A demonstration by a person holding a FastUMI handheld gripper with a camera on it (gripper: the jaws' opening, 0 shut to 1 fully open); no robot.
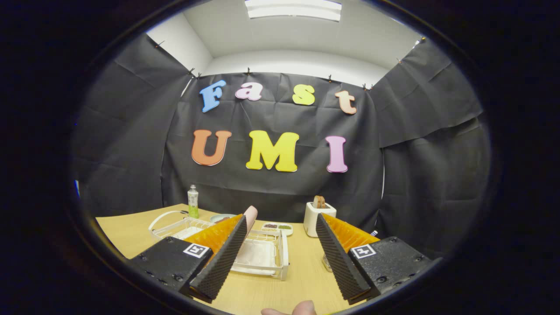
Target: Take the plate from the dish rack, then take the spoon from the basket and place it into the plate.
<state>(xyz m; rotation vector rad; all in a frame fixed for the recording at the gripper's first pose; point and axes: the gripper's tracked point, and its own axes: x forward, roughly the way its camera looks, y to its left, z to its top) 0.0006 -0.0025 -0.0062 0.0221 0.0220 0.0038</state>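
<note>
Gripper [280, 227] held above the table [302, 280], fingers wide apart, nothing between them but bare tabletop and the rack's right edge

Dish rack [262, 256] (white, wire-and-tray type) sits just ahead, around 11 o'clock from the gap, partly hidden behind the left finger. Plate [251, 217] stands upright in it: pinkish, only its top edge pokes up past the left fingertip, so how it seats in the slots can't be told

Basket [173, 225] at 10 o'clock, white with a loop handle, just left of the rack and also cut off by the left finger. Can't make out a spoon in it from here

Farther back:
- bottle [193, 201] with green liquid at 10–11 o'clock, near the table's far edge
- bowl [221, 217] just right of the bottle, low, contents unclear
- small tray [278, 227] with dark and green bits at 12 o'clock, beyond the rack
- toaster [319, 218] at 1 o'clock, white, a slice of toast [319, 201] sticking out the top, just beyond the right fingertip

Something glassy sits behind the right finger's lower edge, too hidden to name

Fingertip of a person [302, 309] shows at 6 o'clock, below the gap
</note>
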